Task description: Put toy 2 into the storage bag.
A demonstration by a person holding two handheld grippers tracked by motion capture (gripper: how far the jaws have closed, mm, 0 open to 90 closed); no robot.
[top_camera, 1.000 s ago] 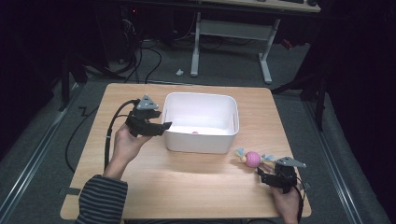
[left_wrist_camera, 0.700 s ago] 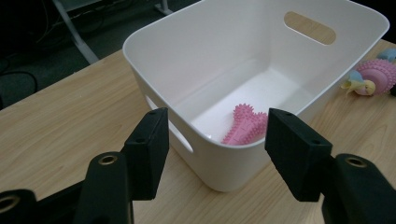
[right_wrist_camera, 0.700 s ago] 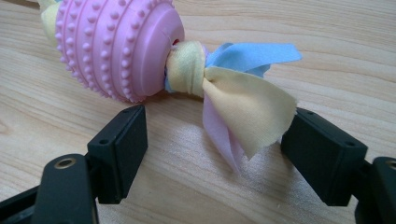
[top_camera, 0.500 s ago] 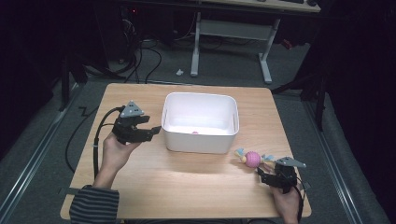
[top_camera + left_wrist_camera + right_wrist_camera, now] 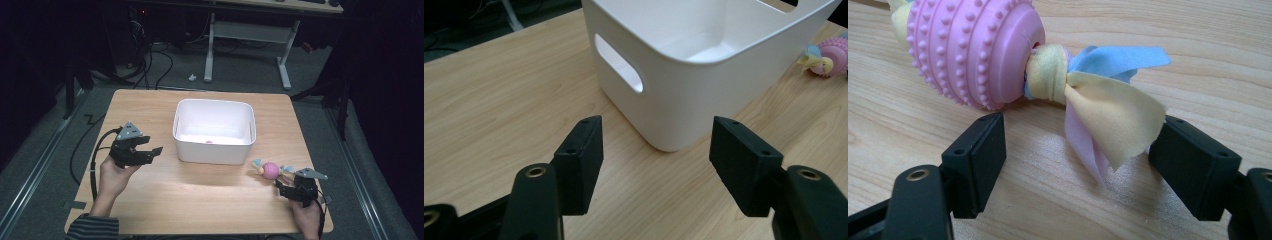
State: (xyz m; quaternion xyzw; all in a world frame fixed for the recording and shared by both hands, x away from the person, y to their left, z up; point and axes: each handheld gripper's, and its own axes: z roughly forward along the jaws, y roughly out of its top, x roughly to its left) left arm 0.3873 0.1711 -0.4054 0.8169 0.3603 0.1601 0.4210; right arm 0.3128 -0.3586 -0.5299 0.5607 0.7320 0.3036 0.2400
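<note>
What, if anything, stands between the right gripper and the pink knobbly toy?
Nothing visible. The right gripper sits open just short of the pink knobbly toy, its cloth tail hanging between the jaws over bare table.

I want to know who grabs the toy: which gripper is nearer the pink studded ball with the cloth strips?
Right. The right gripper sits just beside the pink ball toy, jaws open around its cloth strips. The left gripper is across the white bin, open and empty.

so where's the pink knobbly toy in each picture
High view: pink knobbly toy lower right, before the right hand-held gripper.
Left gripper view: far right edge.
Right gripper view: upper left, just above the open jaws.
Shared landmark: wooden table.
</note>
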